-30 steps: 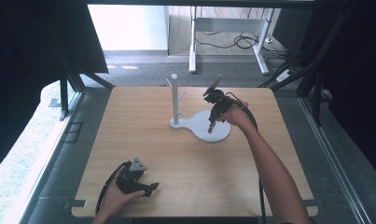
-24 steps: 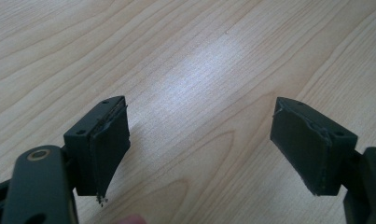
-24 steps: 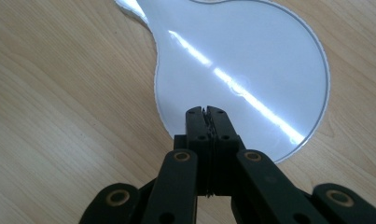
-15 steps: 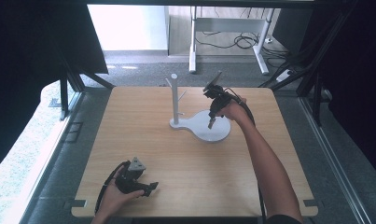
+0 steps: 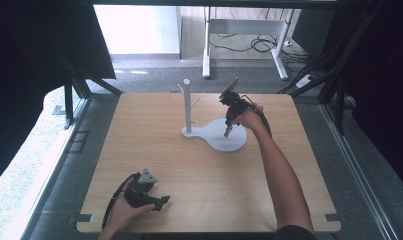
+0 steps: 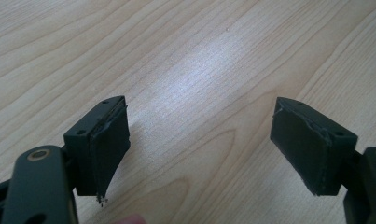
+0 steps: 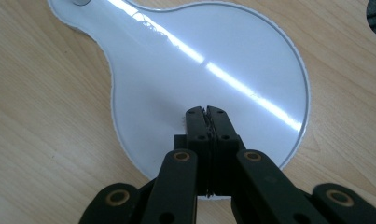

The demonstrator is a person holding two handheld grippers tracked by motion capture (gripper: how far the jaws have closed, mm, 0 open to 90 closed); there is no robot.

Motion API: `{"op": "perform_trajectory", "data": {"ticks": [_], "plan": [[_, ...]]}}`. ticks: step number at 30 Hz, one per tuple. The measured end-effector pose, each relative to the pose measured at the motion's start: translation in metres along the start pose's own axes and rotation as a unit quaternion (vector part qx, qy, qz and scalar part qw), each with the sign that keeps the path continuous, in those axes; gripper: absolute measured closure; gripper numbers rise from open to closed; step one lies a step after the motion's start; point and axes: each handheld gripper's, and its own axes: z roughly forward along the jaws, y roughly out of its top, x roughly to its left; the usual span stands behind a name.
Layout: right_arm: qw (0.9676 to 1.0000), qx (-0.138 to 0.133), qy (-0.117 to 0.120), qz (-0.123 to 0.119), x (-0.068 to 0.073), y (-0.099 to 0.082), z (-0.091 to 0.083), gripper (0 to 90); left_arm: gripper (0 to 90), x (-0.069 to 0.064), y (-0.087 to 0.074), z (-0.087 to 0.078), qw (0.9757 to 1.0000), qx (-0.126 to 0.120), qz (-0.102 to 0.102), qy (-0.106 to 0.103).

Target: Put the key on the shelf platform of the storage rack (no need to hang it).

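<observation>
Right gripper view puts the white stand (image 7: 143,70) in the upper middle of the frame, and the right gripper (image 7: 206,111) points down at its wide round plate. The two black jaws are pressed tight together with nothing between them. The tips sit just over the plate or on it; I cannot tell which.

In the high view the stand (image 5: 214,137) is in the middle of the frame, a bit to the right, on the far half of the table. It has a flat base shaped like a pear (fat at one end, thin at the other). A thin white pole (image 5: 187,102) stands up straight from the thin end, and short pegs stick out of the pole near the top. The base looks smooth and shiny, like plastic, with a bright stripe of light across it. Nothing hangs on the pegs and nothing lies on the plate.

So I think the work is only beginning. The right gripper (image 5: 228,133) is at the stand, but it holds nothing, and the stand is upright where it is. Whatever is to be done with the stand is all left to do.

The left gripper (image 5: 161,201) is low in the frame, left of the middle, resting near the front edge. In the left gripper view its jaws (image 6: 202,154) stand wide apart, empty, with flat dark pads that look worn at the edges.

The table (image 5: 139,150) is pale wood with wavy grain lines.
</observation>
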Motion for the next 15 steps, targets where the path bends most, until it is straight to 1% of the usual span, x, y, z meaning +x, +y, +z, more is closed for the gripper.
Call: {"op": "perform_trajectory", "data": {"ticks": [5,12,13,14,15], "plan": [[1.0,0.0,0.002,0.004,0.0,0.0,0.006,89.5,20.0,0.0,0.0,0.001,1.0,0.001,-0.001,0.001],[1.0,-0.006,-0.004,0.003,-0.002,-0.001,0.017,89.3,20.0,-0.001,0.0,0.001,1.0,0.002,0.0,-0.001],[1.0,-0.003,-0.005,0.004,-0.002,-0.002,0.018,89.3,20.0,-0.001,0.0,0.002,1.0,0.002,0.0,-0.001],[1.0,-0.003,-0.007,0.001,-0.003,-0.002,0.02,89.2,20.0,-0.001,0.0,0.002,1.0,0.003,-0.001,-0.001],[1.0,-0.005,-0.009,0.002,-0.003,-0.002,0.021,89.1,20.0,-0.001,0.0,0.002,1.0,0.003,0.002,-0.001]]}}
